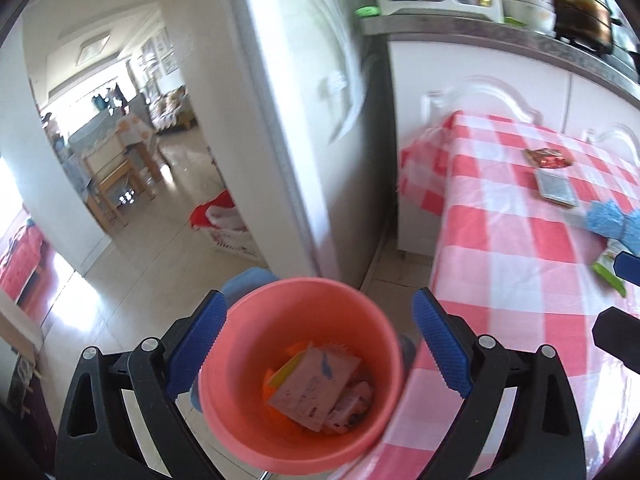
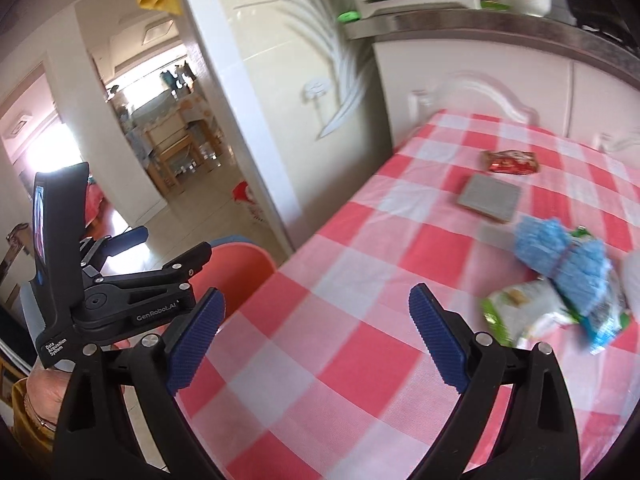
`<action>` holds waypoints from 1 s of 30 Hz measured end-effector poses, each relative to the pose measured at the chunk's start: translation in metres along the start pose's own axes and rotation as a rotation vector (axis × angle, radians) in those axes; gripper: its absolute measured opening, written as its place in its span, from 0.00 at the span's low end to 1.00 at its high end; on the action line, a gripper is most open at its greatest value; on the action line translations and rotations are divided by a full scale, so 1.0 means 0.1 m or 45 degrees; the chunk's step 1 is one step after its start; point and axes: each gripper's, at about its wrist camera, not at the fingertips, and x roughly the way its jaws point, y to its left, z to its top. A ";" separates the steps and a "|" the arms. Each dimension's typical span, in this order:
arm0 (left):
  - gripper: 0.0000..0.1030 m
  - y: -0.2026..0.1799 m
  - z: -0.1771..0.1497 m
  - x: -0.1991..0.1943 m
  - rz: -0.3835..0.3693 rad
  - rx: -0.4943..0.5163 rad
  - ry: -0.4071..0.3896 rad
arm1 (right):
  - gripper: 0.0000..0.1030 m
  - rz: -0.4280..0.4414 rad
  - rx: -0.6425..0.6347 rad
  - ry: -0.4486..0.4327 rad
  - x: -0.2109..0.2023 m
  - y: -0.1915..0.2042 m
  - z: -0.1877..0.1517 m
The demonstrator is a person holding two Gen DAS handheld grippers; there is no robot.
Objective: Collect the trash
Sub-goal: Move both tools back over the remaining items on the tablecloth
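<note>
A pink bucket (image 1: 244, 420) with several wrappers (image 1: 316, 388) inside shows between the jaws of my left gripper (image 1: 318, 296), just off the table's left edge. The right pad stands clear of the rim, and the left pad overlaps it in the view. My right gripper (image 2: 316, 293) is open over the red-checked tablecloth (image 2: 360, 360) with nothing between its fingers. Ahead of it lie a red wrapper (image 2: 510, 162), a grey square packet (image 2: 490, 198), a blue fluffy bundle (image 2: 560, 256), a green-white bag (image 2: 516, 312) and a blue-white packet (image 2: 604, 324). The left gripper (image 2: 170, 246) appears at left, in a person's hand (image 2: 44, 392).
A white cabinet (image 1: 500, 80) and a grey counter (image 1: 520, 34) with a pot (image 1: 580, 12) run behind the table. A tall white appliance (image 1: 288, 100) stands left of them. A red-and-white bag (image 1: 224, 220) lies on the tiled floor by the doorway.
</note>
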 end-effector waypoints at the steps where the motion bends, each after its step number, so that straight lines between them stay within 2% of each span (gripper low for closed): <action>1: 0.90 -0.05 0.01 -0.03 -0.010 0.010 -0.005 | 0.91 -0.008 0.005 -0.007 -0.05 -0.05 -0.02; 13: 0.90 -0.43 0.05 -0.24 -0.052 0.096 -0.041 | 0.91 -0.061 0.068 -0.073 -0.39 -0.33 -0.24; 30: 0.90 -0.76 0.11 -0.44 -0.049 0.181 -0.078 | 0.91 -0.081 0.179 -0.156 -0.69 -0.72 -0.36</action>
